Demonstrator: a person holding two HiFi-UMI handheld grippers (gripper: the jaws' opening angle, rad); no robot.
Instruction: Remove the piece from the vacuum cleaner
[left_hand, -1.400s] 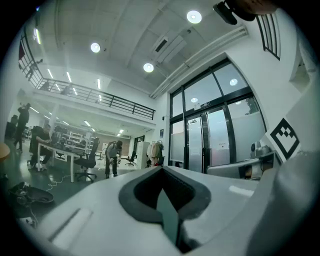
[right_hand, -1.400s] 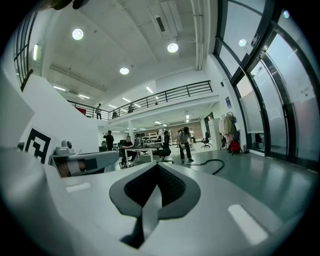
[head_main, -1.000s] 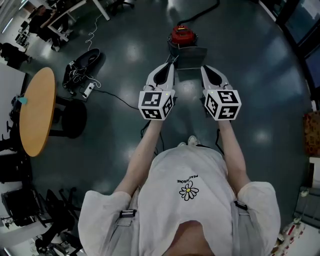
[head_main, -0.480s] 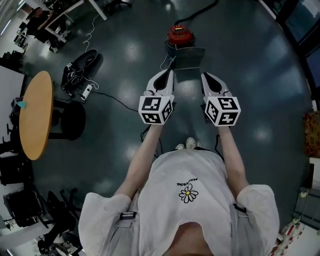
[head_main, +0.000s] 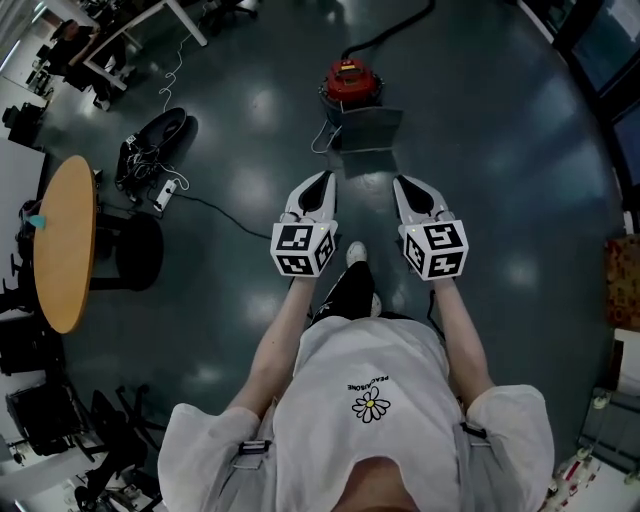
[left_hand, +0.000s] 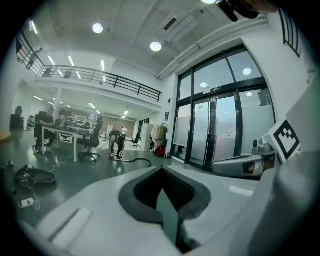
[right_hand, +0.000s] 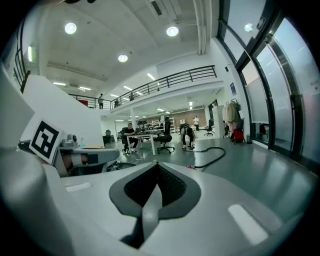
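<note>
Both grippers closed and empty, held above the floor short of the vacuum cleaner.

In the head view the left gripper and right gripper sit side by side at the centre of the frame, apart from each other, both pointing toward the top. The left gripper view and the right gripper view each show the two jaws pressed together with nothing between them. The red vacuum cleaner stands on the dark floor in the upper middle of the frame, with a grey piece right below it, between it and the gripper tips but touching neither. A black hose runs from the vacuum cleaner to the top edge. A round wooden table is at the left, with a tangle of cables above it.
</note>
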